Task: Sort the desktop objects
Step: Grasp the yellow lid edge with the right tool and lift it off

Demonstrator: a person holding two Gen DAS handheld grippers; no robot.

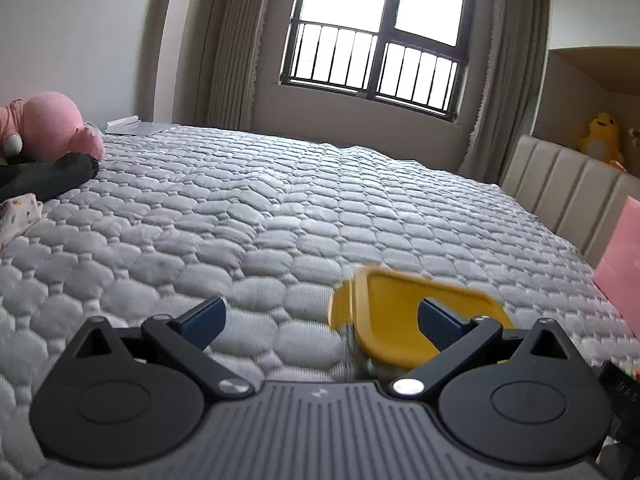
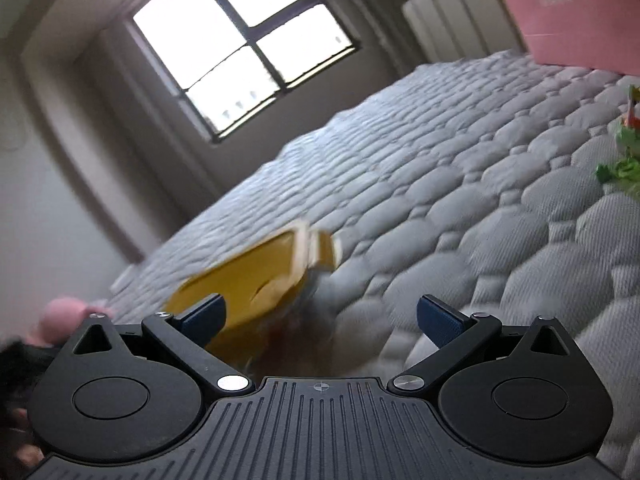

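Observation:
A clear container with a yellow lid (image 1: 394, 312) sits on the grey quilted bed, low and right in the left wrist view. My left gripper (image 1: 322, 320) is open, and its right finger overlaps the lid's near edge. The right wrist view is tilted and blurred. There the same yellow-lidded container (image 2: 256, 280) lies just beyond my left finger. My right gripper (image 2: 320, 318) is open with only quilt between its fingers. A green and orange object (image 2: 624, 152) shows at the right edge.
A pink box (image 1: 624, 260) stands at the bed's right side, by the padded headboard (image 1: 560, 188). A pink plush toy (image 1: 52, 124) and dark cloth (image 1: 48, 180) lie at the far left. A window (image 1: 376, 32) and curtains are behind; a yellow plush duck (image 1: 600, 136) sits on a ledge.

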